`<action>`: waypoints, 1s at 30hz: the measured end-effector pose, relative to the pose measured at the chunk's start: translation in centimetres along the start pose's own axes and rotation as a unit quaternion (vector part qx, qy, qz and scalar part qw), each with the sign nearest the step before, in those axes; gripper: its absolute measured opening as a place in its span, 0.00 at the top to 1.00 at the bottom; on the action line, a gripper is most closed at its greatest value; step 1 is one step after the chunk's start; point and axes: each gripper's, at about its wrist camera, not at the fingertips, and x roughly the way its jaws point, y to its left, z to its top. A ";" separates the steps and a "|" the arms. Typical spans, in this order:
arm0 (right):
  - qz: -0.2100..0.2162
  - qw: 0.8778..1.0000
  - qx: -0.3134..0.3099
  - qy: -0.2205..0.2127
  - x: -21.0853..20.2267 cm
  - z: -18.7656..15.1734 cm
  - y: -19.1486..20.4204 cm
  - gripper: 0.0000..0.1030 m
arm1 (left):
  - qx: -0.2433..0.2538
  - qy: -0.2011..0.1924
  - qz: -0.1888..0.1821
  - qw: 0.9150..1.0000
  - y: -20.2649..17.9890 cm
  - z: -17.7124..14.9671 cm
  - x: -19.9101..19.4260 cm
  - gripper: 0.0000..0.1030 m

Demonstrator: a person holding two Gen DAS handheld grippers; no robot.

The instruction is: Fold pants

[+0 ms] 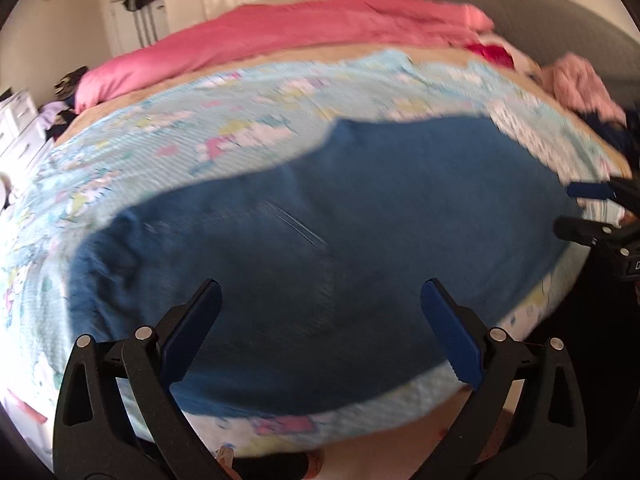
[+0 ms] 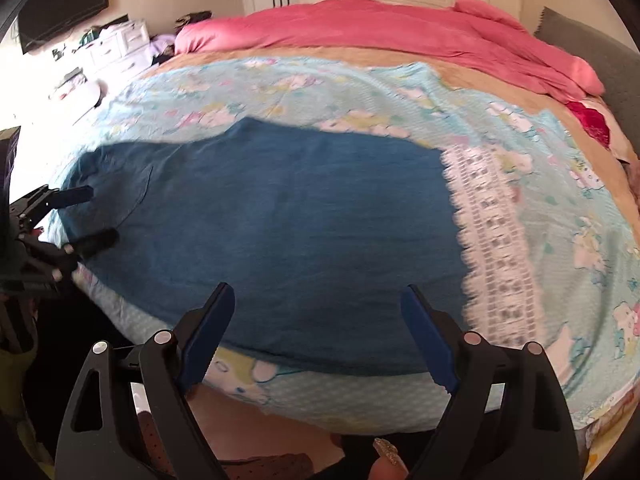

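Blue pants (image 1: 320,240) lie flat on a light blue patterned sheet on the bed; they also show in the right wrist view (image 2: 280,232). My left gripper (image 1: 320,296) is open and empty, just above the pants near the bed's front edge. My right gripper (image 2: 318,300) is open and empty, above the pants' near edge. The right gripper shows at the right edge of the left wrist view (image 1: 576,208), open. The left gripper shows at the left edge of the right wrist view (image 2: 96,216), open, by the pants' left end.
The patterned sheet (image 2: 560,208) has a white lace border (image 2: 492,240) right of the pants. A pink duvet (image 2: 380,28) is bunched at the far side. Pink clothing (image 1: 576,80) lies at the right, by a grey headboard (image 1: 540,12). White drawers (image 2: 116,44) stand at the left.
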 end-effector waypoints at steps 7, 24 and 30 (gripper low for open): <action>-0.008 0.999 0.004 0.052 2.6 -2.0 0.5 0.16 | 0.024 0.034 0.004 0.999 -1.2 -1.9 2.2 0.09; 0.003 0.995 0.078 -0.069 -5.2 -0.2 -3.6 0.11 | -0.036 -0.030 -0.031 0.998 -0.3 -0.2 -3.4 0.09; -0.002 0.991 0.096 -0.098 -7.3 -0.2 -5.3 0.11 | -0.030 -0.050 -0.035 0.998 -0.9 1.6 -5.1 0.09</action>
